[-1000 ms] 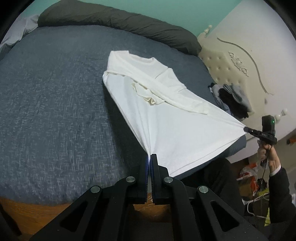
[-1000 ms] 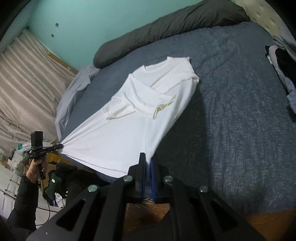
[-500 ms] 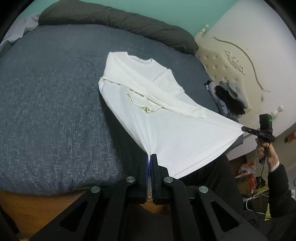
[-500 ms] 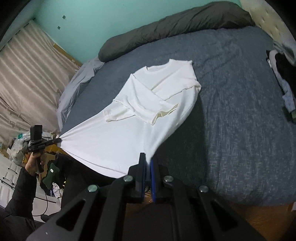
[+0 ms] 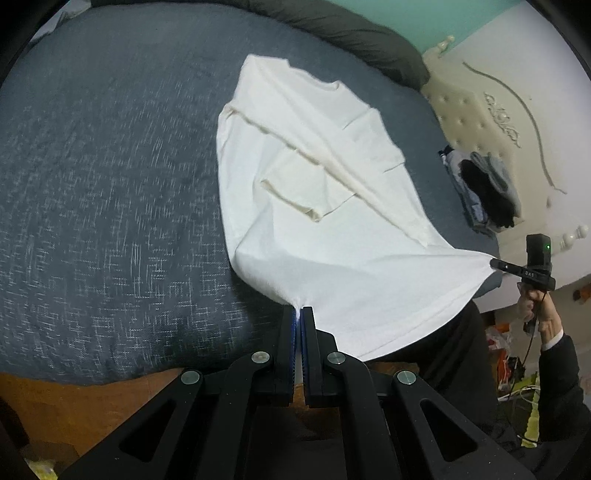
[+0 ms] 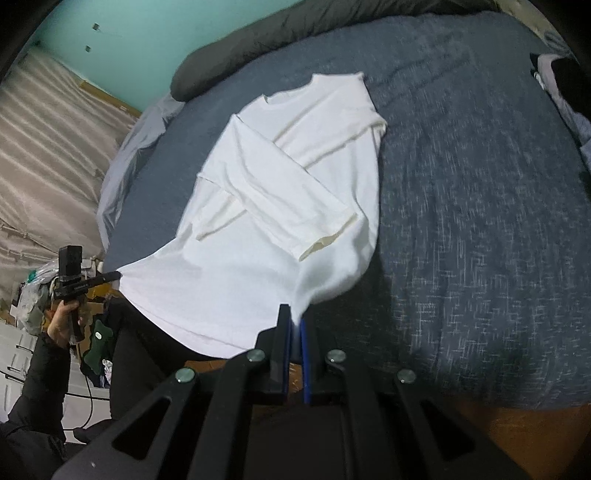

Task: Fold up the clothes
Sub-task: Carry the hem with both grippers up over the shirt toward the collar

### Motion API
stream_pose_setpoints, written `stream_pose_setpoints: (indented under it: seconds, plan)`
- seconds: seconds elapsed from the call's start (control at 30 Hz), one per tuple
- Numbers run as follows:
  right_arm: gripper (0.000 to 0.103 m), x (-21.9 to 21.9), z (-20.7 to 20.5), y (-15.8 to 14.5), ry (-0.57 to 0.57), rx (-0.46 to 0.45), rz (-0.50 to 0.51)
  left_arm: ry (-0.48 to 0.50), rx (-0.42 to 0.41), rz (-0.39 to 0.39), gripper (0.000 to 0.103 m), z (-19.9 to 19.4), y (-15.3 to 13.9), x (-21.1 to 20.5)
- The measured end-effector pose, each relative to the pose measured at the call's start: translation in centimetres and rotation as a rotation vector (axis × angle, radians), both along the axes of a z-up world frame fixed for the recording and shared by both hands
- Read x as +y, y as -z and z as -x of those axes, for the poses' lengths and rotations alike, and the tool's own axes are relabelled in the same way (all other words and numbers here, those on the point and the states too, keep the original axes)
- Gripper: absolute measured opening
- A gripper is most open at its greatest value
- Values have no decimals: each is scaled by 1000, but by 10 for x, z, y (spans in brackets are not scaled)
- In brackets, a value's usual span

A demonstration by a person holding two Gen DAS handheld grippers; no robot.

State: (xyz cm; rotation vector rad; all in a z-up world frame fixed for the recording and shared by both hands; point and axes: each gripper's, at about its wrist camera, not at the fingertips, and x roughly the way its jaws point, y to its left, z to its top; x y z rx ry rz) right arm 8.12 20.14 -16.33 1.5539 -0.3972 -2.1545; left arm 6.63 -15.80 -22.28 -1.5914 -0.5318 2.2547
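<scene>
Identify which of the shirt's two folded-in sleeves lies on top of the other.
On the white shirt, the sleeve ending in the open cuff near the right gripper lies on top.

Dark blue bedspread [image 5: 110, 184], grey bolster [image 6: 236, 48], cream tufted headboard [image 5: 476, 122], striped curtain [image 6: 40, 147]

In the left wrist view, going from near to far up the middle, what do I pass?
Black left hand-held gripper shut on the hem → white long-sleeved shirt with its sleeves folded in → blue-grey speckled bedspread → dark grey long pillow → teal wall.
</scene>
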Motion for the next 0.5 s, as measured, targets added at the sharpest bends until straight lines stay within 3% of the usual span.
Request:
stream_pose_setpoints:
  seconds: [0.23, 0.5]
  plan:
    - [4, 4, 9, 26, 10, -51, -9, -9, -45, -1, 2, 11, 20, -5]
    - [4, 5, 20, 27, 12, -50, -2, -9, -48, -8, 2, 23, 20, -7]
